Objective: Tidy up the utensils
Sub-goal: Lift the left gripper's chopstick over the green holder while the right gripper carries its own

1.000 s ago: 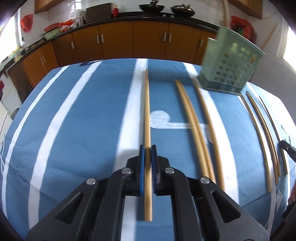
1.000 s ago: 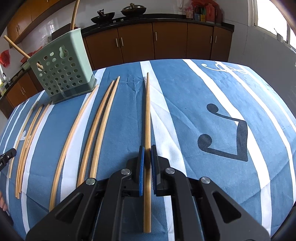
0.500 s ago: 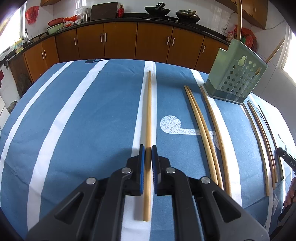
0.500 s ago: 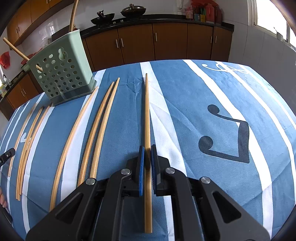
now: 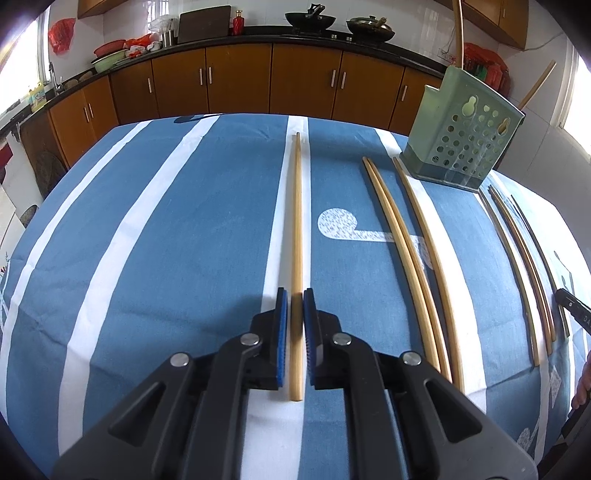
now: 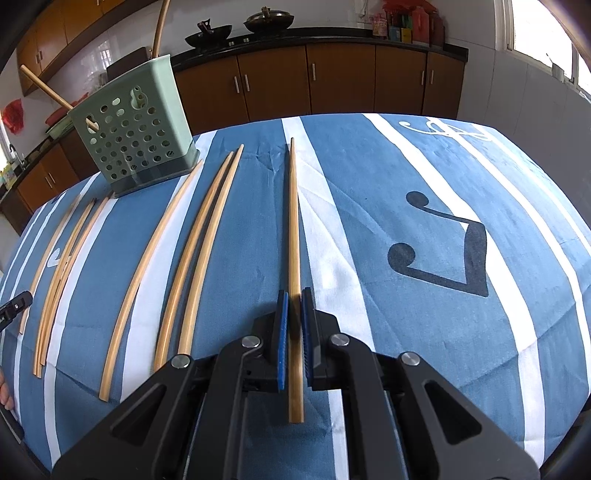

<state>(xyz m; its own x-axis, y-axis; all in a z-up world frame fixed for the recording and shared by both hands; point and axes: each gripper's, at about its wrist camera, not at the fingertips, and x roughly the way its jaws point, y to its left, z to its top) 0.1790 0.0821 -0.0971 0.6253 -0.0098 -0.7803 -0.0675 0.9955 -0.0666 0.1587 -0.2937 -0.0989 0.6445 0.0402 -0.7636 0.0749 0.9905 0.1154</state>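
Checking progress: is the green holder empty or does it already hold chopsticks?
Not empty. Two chopsticks stick out of the green holder top, leaning; others lie on the cloth.

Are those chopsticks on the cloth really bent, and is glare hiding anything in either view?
Left wrist view: fisheye bows the loose chopsticks off-centre; the held chopstick at centre reads straight; window glare whitens the right edge. Right wrist view: same bowing on the left chopsticks; window glare top right; holder is clear.

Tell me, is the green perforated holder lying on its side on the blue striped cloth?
No, the green holder stands upright on the cloth, with a chopstick poking out of it.
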